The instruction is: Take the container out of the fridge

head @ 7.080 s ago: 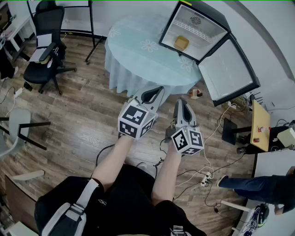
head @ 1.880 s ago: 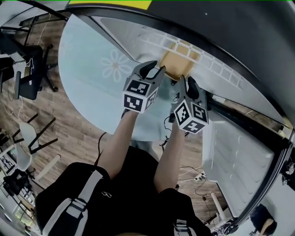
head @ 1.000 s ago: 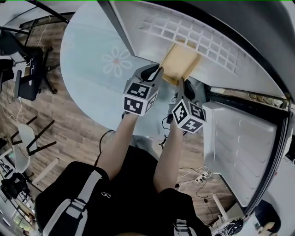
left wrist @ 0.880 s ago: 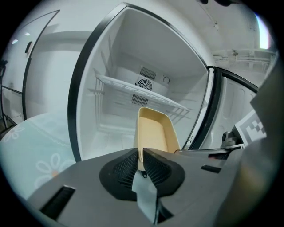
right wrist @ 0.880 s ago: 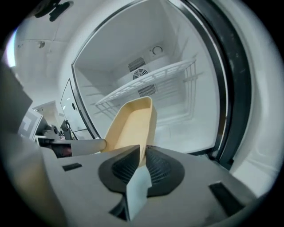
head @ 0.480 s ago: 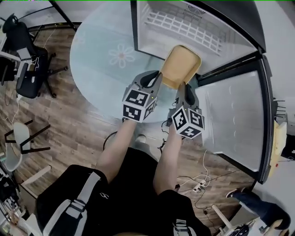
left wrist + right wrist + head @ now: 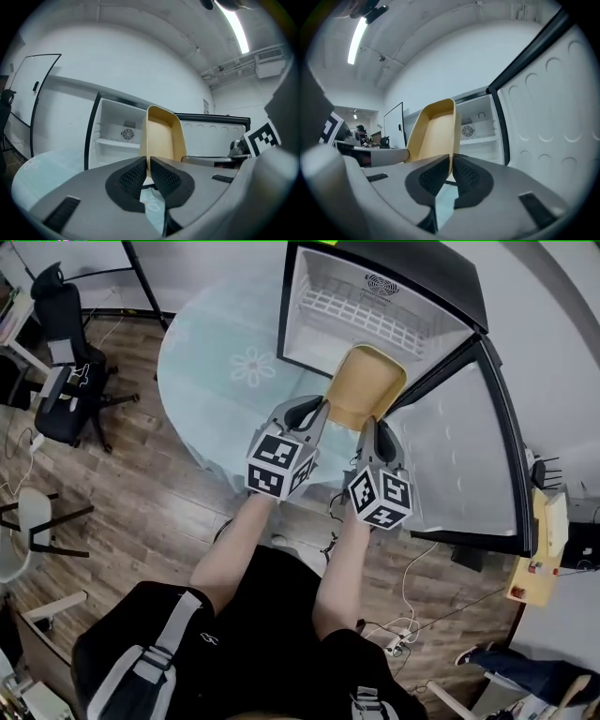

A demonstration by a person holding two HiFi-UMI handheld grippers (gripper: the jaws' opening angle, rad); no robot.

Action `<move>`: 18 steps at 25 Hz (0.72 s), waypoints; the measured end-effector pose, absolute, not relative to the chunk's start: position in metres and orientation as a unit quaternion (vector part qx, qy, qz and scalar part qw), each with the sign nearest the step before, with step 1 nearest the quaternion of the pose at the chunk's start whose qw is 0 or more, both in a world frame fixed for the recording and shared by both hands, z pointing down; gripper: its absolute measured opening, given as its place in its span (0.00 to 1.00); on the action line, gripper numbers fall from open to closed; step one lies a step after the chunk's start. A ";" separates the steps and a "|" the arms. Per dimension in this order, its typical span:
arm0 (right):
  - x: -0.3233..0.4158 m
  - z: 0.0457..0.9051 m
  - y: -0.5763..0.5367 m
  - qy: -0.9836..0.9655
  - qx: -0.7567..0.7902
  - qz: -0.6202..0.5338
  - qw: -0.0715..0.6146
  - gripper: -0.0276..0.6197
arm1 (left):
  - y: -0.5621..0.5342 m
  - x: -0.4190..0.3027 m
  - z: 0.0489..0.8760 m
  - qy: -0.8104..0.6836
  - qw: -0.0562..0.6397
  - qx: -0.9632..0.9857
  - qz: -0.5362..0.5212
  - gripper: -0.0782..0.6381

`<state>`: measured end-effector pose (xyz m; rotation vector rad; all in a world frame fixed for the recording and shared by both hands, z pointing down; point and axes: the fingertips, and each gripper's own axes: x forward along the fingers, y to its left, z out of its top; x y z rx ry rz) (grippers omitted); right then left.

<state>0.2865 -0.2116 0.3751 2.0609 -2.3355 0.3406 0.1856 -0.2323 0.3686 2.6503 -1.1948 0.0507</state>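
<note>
The tan open-top container (image 7: 367,382) hangs in front of the open mini fridge (image 7: 375,298), outside its cavity, held between both grippers. My left gripper (image 7: 323,410) is shut on the container's left wall; in the left gripper view the wall (image 7: 161,138) runs straight out from between the left gripper's (image 7: 148,162) pads. My right gripper (image 7: 368,427) clamps the right wall, its jaws still closing on it; in the right gripper view the container (image 7: 435,136) rises from the right gripper's (image 7: 452,162) pads. The container looks empty.
The fridge stands on a round table with a pale blue cloth (image 7: 225,381). Its door (image 7: 459,460) swings wide open to the right. A white wire shelf (image 7: 361,307) sits inside. Black office chairs (image 7: 66,362) stand at the left on the wood floor.
The container has come out of the fridge toward me with both grippers on its walls. The head view has pulled back, showing the whole fridge and its door.
</note>
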 end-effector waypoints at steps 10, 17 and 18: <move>0.266 0.350 -0.181 -0.762 0.643 0.074 0.001 0.08 | -0.200 0.165 0.344 -0.420 0.095 0.902 -0.006 0.14; 0.261 0.339 -0.168 -0.770 0.635 0.061 -0.002 0.08 | -0.186 0.160 0.333 -0.428 0.086 0.900 -0.012 0.13; 0.259 0.339 -0.169 -0.771 0.634 0.061 -0.001 0.08 | -0.187 0.158 0.332 -0.429 0.085 0.899 -0.012 0.13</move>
